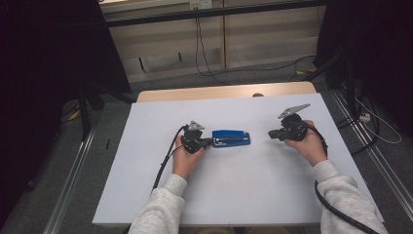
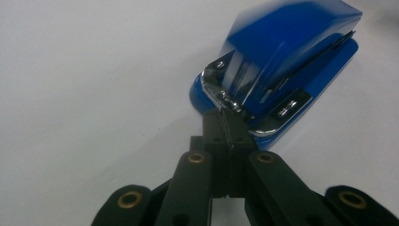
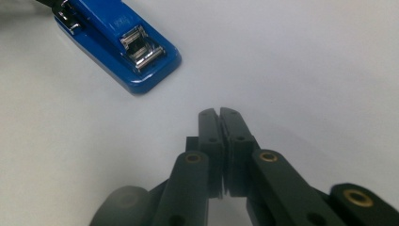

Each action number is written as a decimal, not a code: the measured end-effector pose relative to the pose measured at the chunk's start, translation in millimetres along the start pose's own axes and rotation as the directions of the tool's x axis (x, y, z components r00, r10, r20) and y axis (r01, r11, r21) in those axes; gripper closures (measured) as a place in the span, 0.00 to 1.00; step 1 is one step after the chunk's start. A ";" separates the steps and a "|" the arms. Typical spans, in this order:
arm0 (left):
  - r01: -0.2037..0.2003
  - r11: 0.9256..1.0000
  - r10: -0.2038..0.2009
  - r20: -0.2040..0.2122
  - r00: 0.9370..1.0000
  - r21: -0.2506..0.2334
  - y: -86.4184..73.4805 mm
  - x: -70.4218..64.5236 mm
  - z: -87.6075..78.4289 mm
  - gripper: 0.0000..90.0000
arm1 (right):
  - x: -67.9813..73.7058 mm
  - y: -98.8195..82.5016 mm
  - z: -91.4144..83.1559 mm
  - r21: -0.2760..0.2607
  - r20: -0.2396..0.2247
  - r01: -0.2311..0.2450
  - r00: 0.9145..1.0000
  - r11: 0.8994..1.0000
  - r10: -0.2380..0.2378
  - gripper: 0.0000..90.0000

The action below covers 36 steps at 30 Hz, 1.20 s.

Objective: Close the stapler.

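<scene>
One blue stapler [image 1: 231, 138] lies mid-table [image 1: 146, 146], long axis crosswise, its hinged end toward the left gripper [image 1: 208, 142], whose closed jaws pinch that end's metal edge. Right of the stapler, well apart, the right gripper [image 1: 271, 135] holds its jaws closed, empty.

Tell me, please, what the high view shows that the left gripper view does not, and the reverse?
The high view alone takes in the whole white table, both sleeved forearms, the right gripper held apart from the stapler, and the floor beyond. The left gripper view alone shows close detail: the left gripper with jaws together, tips against the chrome hinge end. Both share the blue stapler lying on the white surface.
</scene>
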State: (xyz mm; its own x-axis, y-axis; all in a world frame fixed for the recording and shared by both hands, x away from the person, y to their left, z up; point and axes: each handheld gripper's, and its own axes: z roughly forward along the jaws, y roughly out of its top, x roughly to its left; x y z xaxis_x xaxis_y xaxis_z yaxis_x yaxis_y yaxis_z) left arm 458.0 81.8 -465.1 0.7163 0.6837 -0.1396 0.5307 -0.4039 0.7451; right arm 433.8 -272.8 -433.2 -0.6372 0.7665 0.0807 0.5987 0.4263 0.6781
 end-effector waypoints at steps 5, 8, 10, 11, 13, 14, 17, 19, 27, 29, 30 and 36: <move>0.007 1.000 -0.007 -0.012 1.000 -0.005 1.0 1.8 -6.4 0.86 | 2.2 -2.3 -2.6 -0.020 -0.023 -0.019 1.000 1.000 0.019 0.83; 0.036 0.999 -0.036 0.000 0.999 -0.020 -0.6 5.4 -16.7 0.63 | 2.7 -5.0 -10.5 -0.069 -0.034 -0.077 0.997 0.995 0.074 0.66; 0.031 0.999 -0.031 -0.021 0.999 -0.030 -1.8 6.4 -23.3 0.54 | 3.3 -5.9 -11.8 -0.075 -0.045 -0.084 0.996 0.994 0.081 0.66; 0.036 0.999 -0.036 0.003 0.999 -0.033 -2.4 6.7 -27.3 0.52 | 4.3 -7.3 -13.2 -0.078 -0.050 -0.073 0.996 0.994 0.069 0.63; 0.048 0.997 -0.047 0.028 0.999 -0.063 -3.2 7.4 -36.0 0.47 | 7.6 -9.9 -15.1 -0.072 -0.044 -0.070 0.997 0.995 0.067 0.53; 0.045 0.996 -0.042 0.044 0.998 -0.071 -3.2 7.7 -40.2 0.44 | 9.1 -11.3 -15.8 -0.073 -0.056 -0.074 0.996 0.995 0.070 0.50; 0.040 0.994 -0.034 0.066 0.997 -0.098 -4.0 7.1 -50.8 0.36 | 13.8 -14.0 -17.8 -0.083 -0.041 -0.075 0.997 0.994 0.072 0.38; 0.035 0.993 -0.027 0.074 0.997 -0.110 -5.5 6.9 -56.1 0.29 | 18.5 -15.6 -20.4 -0.090 -0.048 -0.078 0.996 0.993 0.074 0.30; 0.046 0.994 -0.039 0.076 0.996 -0.095 -15.3 8.8 -72.0 0.16 | 27.4 -23.9 -26.5 -0.090 -0.046 -0.073 0.997 0.993 0.069 0.19; 0.050 0.993 -0.042 0.077 0.996 -0.107 -18.2 10.1 -77.0 0.15 | 29.0 -26.6 -28.5 -0.086 -0.033 -0.060 0.998 0.994 0.058 0.18; 0.049 0.993 -0.040 0.074 0.996 -0.112 -19.3 10.4 -79.6 0.14 | 29.6 -27.8 -29.5 -0.084 -0.036 -0.058 0.998 0.995 0.055 0.18; 0.033 0.992 -0.026 0.056 0.998 -0.119 -25.0 11.6 -93.4 0.11 | 35.4 -35.4 -37.0 -0.087 -0.038 -0.054 0.998 0.995 0.051 0.15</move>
State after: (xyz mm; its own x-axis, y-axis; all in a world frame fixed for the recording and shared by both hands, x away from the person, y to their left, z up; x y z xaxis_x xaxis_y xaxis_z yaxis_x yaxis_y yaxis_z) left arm 410.8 156.6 -424.4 0.7263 0.6591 -0.1950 0.4960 -0.3061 0.8126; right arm 372.1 -278.5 -427.3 -0.6236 0.7686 0.1426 0.5879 0.3409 0.7336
